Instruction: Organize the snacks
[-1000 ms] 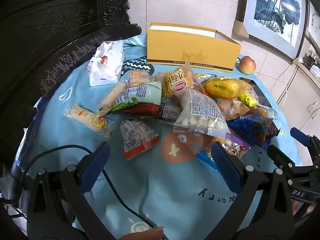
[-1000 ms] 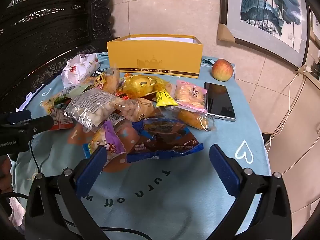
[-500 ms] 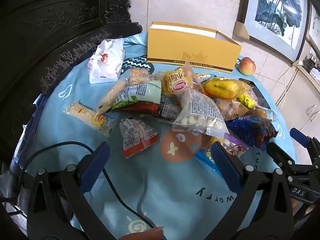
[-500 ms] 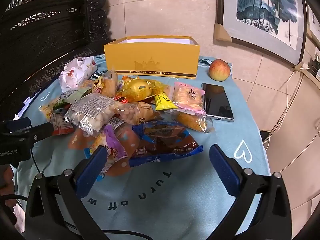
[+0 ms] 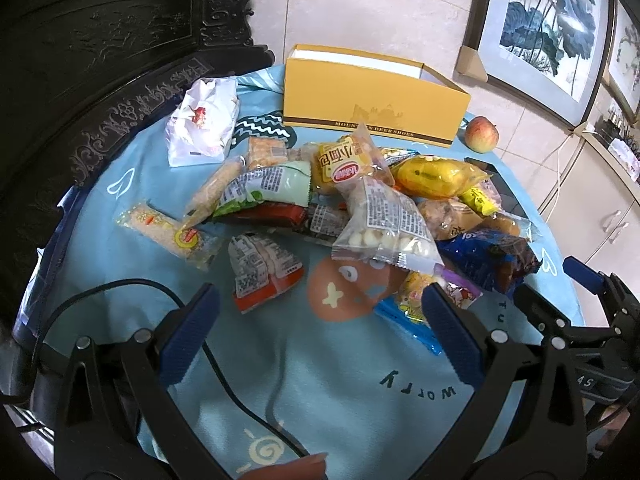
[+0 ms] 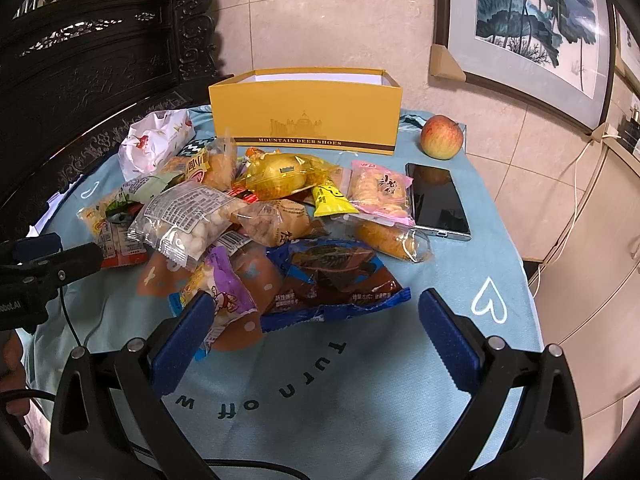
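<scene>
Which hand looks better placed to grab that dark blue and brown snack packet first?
Probably the right tool: the blue-brown packet lies just ahead of its open jaws, while it sits off to the side of the left tool.

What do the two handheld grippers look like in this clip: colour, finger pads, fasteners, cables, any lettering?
Both are alike. The left gripper and right gripper have matte black angular frames with silver round fasteners, and each finger carries a blue ribbed pad. A thin black cable trails over the tablecloth by the left gripper. White lettering, only partly readable, marks each body where the other camera sees it. No sleeves show.
</scene>
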The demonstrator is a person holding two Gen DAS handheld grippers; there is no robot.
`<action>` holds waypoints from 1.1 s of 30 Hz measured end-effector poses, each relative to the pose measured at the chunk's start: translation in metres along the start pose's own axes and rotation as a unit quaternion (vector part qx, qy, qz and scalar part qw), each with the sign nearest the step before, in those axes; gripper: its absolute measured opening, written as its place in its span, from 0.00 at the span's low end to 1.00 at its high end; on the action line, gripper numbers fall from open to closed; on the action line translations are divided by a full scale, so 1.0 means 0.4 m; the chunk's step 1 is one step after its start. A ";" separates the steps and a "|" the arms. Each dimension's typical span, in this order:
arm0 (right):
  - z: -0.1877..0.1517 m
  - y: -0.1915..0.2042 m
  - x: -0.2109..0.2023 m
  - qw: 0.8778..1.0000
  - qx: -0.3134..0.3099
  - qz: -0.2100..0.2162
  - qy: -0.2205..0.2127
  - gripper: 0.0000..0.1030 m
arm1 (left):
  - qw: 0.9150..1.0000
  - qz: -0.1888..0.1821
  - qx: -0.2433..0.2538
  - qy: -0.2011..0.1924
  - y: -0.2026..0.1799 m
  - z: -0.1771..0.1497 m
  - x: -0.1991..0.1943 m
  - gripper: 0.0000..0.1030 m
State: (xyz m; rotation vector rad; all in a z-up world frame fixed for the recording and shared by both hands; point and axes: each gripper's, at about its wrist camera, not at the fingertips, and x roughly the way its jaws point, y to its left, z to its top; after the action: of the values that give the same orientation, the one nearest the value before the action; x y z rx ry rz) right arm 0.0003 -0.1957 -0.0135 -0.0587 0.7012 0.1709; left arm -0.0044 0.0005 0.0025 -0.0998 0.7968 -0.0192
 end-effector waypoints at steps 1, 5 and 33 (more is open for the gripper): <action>0.000 0.000 0.000 1.000 0.000 0.000 0.000 0.99 | 1.000 0.000 0.000 0.000 -0.001 0.000 0.000 0.98; 0.001 0.000 0.000 1.000 0.000 0.000 0.000 0.99 | 1.000 0.001 0.001 0.001 -0.002 -0.001 0.003 0.98; -0.006 0.000 0.010 1.000 0.001 -0.001 0.010 0.99 | 1.000 0.008 0.004 0.008 -0.004 -0.011 0.011 0.98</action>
State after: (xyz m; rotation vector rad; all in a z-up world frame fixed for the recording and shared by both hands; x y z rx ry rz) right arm 0.0017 -0.1954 -0.0178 -0.0593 0.7212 0.1678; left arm -0.0046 -0.0017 -0.0035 -0.0851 0.8139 -0.0085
